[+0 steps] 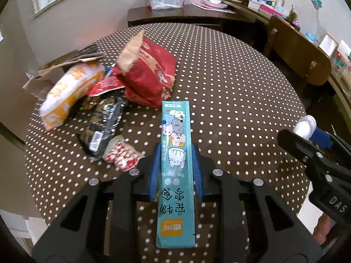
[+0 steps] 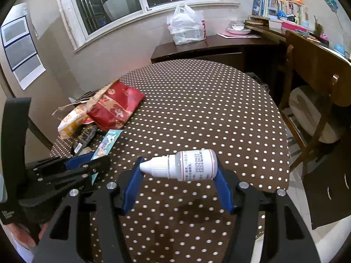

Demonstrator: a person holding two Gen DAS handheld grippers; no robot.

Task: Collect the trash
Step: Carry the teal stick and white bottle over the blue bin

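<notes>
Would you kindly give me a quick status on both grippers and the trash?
Left gripper shut on teal snack box. Right gripper shut on white dropper bottle. Wrapper pile on table; nothing blocking.

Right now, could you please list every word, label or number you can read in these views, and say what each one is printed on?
"Pet Snack": on the teal packet between the left gripper pads, with large Chinese characters I cannot make out for certain.
"DAS": on the right gripper body, cut off by the edge.
Dropper bottle in the right gripper: printed digits, too small to read.
Red bag, orange-and-white wrapper, black wrapper: print blurred.
</notes>
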